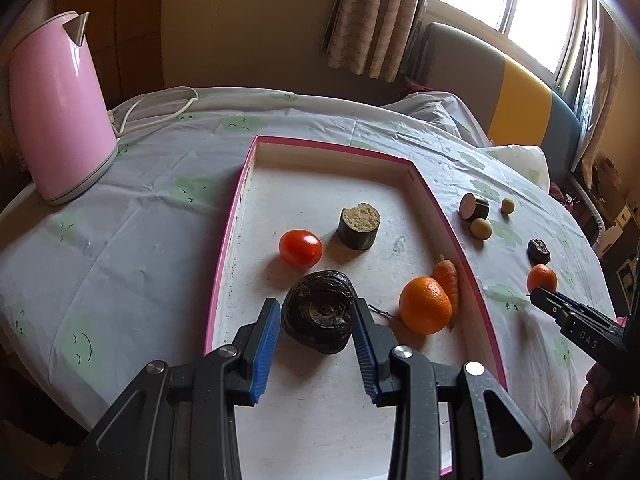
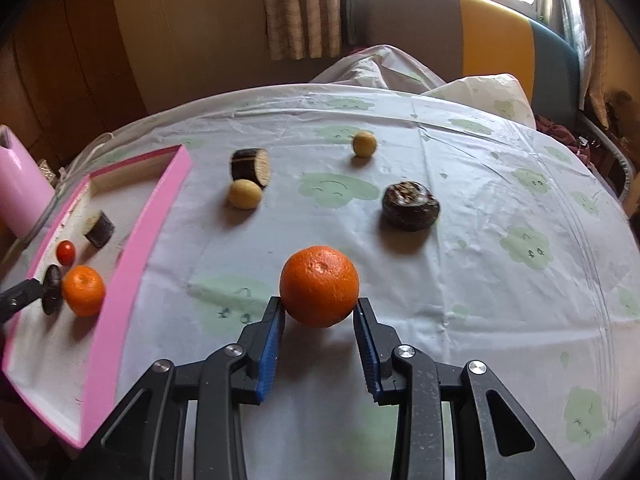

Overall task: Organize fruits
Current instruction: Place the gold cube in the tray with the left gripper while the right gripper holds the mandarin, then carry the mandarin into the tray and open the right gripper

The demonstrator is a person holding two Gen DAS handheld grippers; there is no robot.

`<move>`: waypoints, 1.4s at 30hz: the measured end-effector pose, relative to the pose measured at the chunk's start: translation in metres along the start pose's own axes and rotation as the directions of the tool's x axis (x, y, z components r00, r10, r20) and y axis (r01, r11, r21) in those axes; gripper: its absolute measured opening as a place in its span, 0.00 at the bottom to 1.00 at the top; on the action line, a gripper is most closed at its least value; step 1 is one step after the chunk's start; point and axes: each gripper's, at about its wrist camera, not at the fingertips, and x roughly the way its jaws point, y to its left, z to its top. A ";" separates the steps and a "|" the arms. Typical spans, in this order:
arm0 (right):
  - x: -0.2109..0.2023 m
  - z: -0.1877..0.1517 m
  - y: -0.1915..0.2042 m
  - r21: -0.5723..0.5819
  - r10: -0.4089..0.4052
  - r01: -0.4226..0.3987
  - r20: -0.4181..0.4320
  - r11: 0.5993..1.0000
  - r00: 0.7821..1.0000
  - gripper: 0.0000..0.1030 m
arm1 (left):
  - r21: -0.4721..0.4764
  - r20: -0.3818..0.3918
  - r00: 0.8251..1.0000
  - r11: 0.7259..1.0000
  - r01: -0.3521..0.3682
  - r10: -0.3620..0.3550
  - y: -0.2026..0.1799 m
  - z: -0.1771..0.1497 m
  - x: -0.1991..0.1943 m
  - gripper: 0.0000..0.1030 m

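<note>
"DAS" printed in pale letters on the black body of the right gripper (image 1: 538,294), seen at 3 o'clock in the left wrist view; no other legible writing.

Left gripper (image 1: 316,316) opened about as wide as the dark round fruit (image 1: 318,316) sitting between its blue pads; right pad touching the fruit's side, left pad just beside it with a thin gap. Fruit resting on the white floor of the pink-rimmed tray (image 1: 236,216). Inside the tray too: red tomato (image 1: 301,249) at 11 o'clock from the gripper, dark cut cylinder (image 1: 359,227) at 12 o'clock, orange (image 1: 425,305) at 3 o'clock with a small carrot (image 1: 449,276) touching its far side.

Right gripper (image 2: 319,312) spread to the width of a second orange (image 2: 319,291), both blue pads at its sides; true grip or mere contact hard to tell. Orange over the smiley-printed cloth of the table (image 2: 500,200). Beyond it on the cloth: another dark round fruit (image 2: 410,205) at 1 o'clock, two small yellow fruits (image 2: 245,193) (image 2: 363,143) and a dark cut piece (image 2: 251,166) at 11 to 12 o'clock. Pink kettle (image 1: 60,108) at 10 o'clock in the left wrist view.
</note>
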 end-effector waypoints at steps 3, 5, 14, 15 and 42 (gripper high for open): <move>-0.006 0.009 0.027 -0.036 0.094 -0.094 0.017 0.995 0.995 0.33 | -0.011 0.007 1.000 1.000 -0.001 0.001 0.004 0.001 -0.002 0.35; -0.007 0.016 0.048 -0.071 0.151 -0.149 0.020 0.986 0.988 0.22 | -0.016 0.008 1.000 1.000 -0.001 0.001 0.006 0.001 -0.003 0.35; 0.006 0.034 0.088 -0.125 0.196 -0.197 -0.014 0.973 0.980 0.11 | -0.028 0.003 1.000 1.000 0.006 -0.006 0.011 -0.002 -0.003 0.35; 0.006 0.030 0.084 -0.129 0.167 -0.167 -0.014 0.977 0.986 0.11 | -0.032 0.003 1.000 0.999 0.010 -0.010 0.011 -0.002 -0.003 0.35; 0.024 0.019 0.005 -0.070 -0.097 0.098 0.005 0.993 0.995 0.52 | -0.013 -0.014 1.000 1.000 0.023 -0.023 -0.001 -0.002 0.000 0.35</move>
